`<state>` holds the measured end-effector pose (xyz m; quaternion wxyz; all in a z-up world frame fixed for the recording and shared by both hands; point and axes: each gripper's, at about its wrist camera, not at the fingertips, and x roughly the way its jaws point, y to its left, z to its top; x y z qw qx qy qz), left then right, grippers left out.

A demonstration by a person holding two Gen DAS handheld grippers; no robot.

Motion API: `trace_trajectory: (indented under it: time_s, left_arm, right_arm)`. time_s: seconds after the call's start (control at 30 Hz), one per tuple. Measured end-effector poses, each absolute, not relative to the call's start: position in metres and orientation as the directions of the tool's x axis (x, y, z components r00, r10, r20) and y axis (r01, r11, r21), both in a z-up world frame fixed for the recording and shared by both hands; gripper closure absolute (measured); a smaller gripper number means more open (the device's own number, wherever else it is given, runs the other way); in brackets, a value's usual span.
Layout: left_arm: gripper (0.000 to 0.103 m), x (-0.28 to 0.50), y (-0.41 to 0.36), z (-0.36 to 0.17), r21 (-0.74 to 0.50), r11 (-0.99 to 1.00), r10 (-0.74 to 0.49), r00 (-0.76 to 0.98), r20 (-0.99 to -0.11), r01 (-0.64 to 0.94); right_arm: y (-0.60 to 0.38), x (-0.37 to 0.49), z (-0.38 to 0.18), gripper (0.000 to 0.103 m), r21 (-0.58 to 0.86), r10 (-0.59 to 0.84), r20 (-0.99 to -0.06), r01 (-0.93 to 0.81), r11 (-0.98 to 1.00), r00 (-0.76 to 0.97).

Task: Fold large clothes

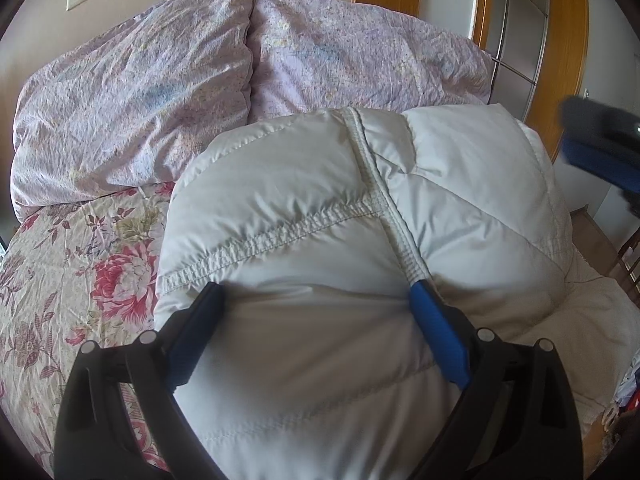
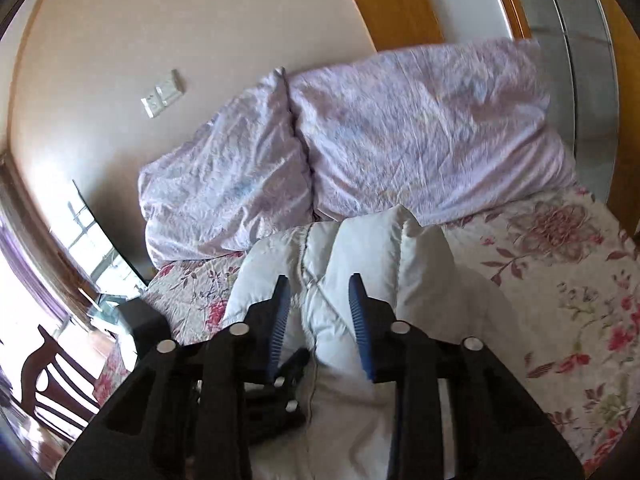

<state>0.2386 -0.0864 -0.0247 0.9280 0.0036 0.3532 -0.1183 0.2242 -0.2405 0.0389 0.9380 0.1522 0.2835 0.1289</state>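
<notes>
Both grippers sit over the jacket (image 1: 320, 216) on the bed (image 1: 72, 280). My left gripper (image 1: 316, 300) is spread wide, straddling its bulk; my right gripper (image 2: 318, 280) hangs above, open. Its seam runs away from me, so left is nearer.

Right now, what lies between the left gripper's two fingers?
In the left wrist view, the left gripper is open, and the puffy white jacket fills the gap between its fingers.
</notes>
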Motion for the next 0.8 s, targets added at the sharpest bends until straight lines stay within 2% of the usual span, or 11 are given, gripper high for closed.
trace_trajectory:
  time_s: [0.17,0.27,0.5,0.8]
  left_arm:
    - [0.010,0.239,-0.086,-0.025,-0.080,0.972,-0.220,0.725,-0.653,0.223]
    - [0.009,0.239,-0.087,-0.025,-0.082,0.971,-0.221,0.725,-0.652,0.222]
    - [0.009,0.240,-0.090,-0.024,-0.080,0.971,-0.221,0.728,-0.649,0.224]
    - [0.008,0.240,-0.093,-0.024,-0.074,0.971,-0.219,0.730,-0.647,0.227]
  right_arm:
    - [-0.246,0.246,0.022,0.074,0.351,0.285,-0.537,-0.097,0.931,0.794]
    - [-0.256,0.255,0.013,0.081,0.354,0.268,-0.558,-0.067,0.933,0.786]
    - [-0.276,0.269,-0.008,0.088,0.391,0.260,-0.593,-0.010,0.920,0.762]
    - [-0.285,0.279,-0.025,0.092,0.403,0.256,-0.628,0.027,0.915,0.735]
